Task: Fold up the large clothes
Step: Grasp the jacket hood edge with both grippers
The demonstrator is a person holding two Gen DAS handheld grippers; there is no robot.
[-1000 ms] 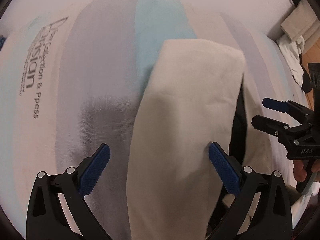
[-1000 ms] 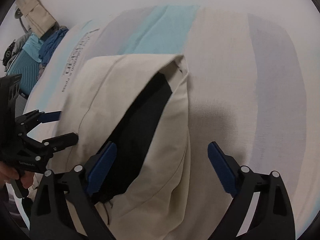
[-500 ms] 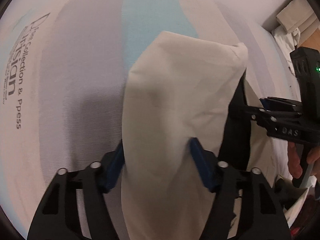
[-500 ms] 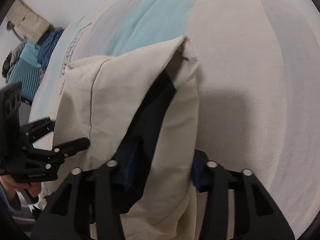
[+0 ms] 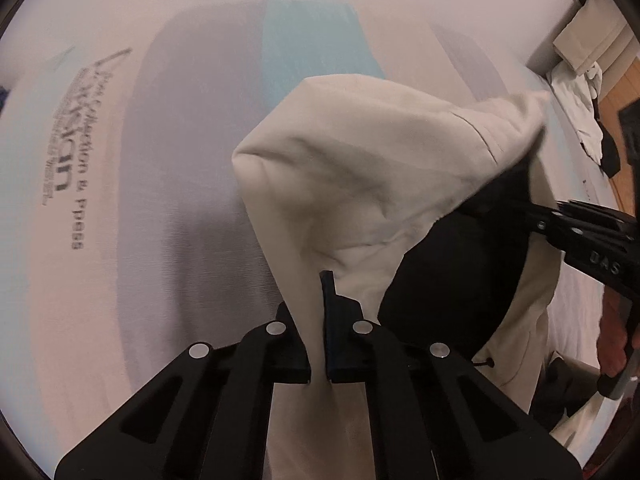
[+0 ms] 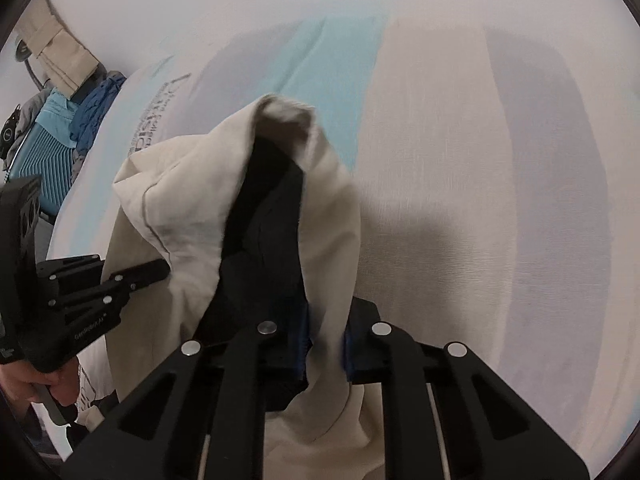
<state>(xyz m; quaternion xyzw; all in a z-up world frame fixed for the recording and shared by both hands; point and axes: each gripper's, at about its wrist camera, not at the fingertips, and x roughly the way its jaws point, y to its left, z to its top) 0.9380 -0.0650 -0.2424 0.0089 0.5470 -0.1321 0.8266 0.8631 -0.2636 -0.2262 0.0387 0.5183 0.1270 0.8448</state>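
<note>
Cream cloth of the garment (image 5: 360,168), black-lined, pinched in both grippers over the striped sheet (image 5: 168,208). Left gripper (image 5: 319,360) and right gripper (image 6: 326,354) just closed on neighbouring edges (side by side), length trailing away ahead.

Black claw (image 5: 319,344), blue pads (image 5: 329,312), silver screws

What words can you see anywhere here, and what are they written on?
"DAS": on the black body of the right gripper, seen from the left wrist.
"& Ppess": end of a line printed on the striped bedsheet; the larger word and small lines beside it are too blurred to read.
White lettering on the left gripper, seen from the right wrist: too blurred to read.
</note>
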